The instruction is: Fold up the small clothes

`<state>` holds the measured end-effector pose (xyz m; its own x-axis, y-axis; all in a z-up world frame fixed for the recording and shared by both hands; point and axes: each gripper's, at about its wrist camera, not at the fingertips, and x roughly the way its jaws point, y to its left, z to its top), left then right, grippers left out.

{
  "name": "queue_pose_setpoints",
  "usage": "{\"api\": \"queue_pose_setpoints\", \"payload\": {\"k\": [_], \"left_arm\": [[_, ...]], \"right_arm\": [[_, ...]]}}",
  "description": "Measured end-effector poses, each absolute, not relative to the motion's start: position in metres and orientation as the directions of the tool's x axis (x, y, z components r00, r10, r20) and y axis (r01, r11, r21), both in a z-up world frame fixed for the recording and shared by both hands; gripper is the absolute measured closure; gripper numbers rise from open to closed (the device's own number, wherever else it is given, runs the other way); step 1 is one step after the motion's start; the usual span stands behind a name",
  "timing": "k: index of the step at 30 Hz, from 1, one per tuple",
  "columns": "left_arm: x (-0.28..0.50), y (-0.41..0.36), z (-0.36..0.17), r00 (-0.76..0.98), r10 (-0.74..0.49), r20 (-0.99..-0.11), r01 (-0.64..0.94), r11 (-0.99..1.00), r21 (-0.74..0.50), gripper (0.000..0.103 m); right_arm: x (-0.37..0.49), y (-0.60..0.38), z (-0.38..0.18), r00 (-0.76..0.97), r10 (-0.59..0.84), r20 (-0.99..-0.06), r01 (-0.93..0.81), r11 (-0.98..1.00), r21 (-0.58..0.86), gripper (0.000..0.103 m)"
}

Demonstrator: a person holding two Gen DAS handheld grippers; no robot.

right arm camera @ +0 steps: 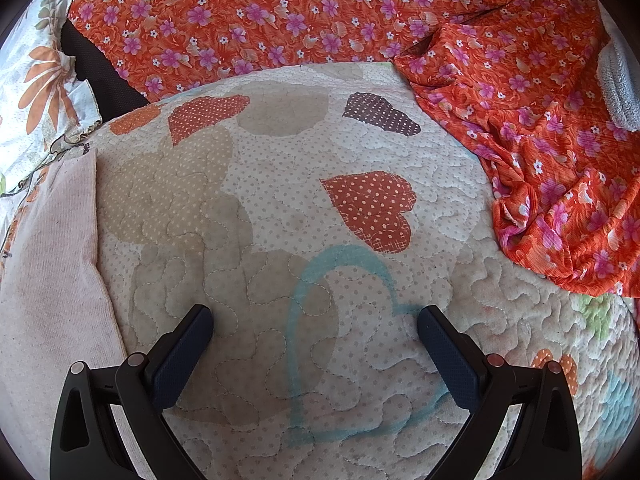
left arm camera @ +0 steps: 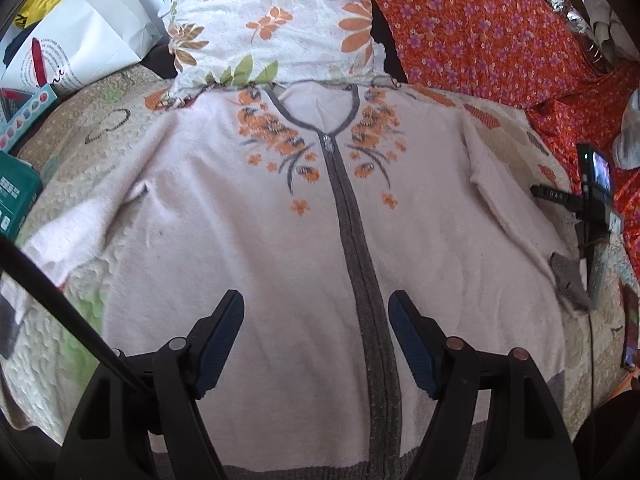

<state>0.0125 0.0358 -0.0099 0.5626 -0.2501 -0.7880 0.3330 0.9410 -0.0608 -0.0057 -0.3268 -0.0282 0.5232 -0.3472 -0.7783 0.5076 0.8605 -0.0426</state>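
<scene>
A pale pink zip cardigan with a grey zipper band and orange flower embroidery lies flat, front up, on the quilted bed cover. Its sleeves spread out to both sides. My left gripper is open and empty, hovering over the cardigan's lower front, just left of the zipper. My right gripper is open and empty over bare quilt. In the right wrist view the cardigan's sleeve lies to the left of the right gripper, apart from it.
A floral white pillow lies beyond the collar. An orange flowered cloth covers the back and right side; it also shows in the left wrist view. White bags and boxes sit at the left. A small camera device stands at the right.
</scene>
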Motion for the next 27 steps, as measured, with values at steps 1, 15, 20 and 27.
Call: {"api": "queue_pose_setpoints", "payload": {"k": [1,15,20,27], "left_arm": [[0.015,0.037,-0.005,0.562,-0.254,-0.788,0.331,0.941,-0.067,0.029],[0.051,0.044,-0.027,0.506,-0.262,-0.822,0.289,0.949,-0.124,0.024],[0.058,0.037,-0.046,0.429,-0.285,-0.857,0.297,0.941,-0.164,0.024],[0.056,0.026,-0.054,0.449,-0.242,-0.86,0.324,0.941,-0.096,0.024]], "right_arm": [[-0.006,-0.327,-0.028,0.523,-0.347,-0.778,0.508,0.861,-0.042,0.0],[-0.006,-0.327,-0.028,0.523,-0.347,-0.778,0.508,0.861,-0.043,0.0],[-0.006,-0.327,-0.028,0.524,-0.347,-0.778,0.509,0.86,-0.041,0.0],[0.001,-0.333,-0.027,0.463,-0.309,-0.831,0.511,0.859,-0.035,0.0]]}}
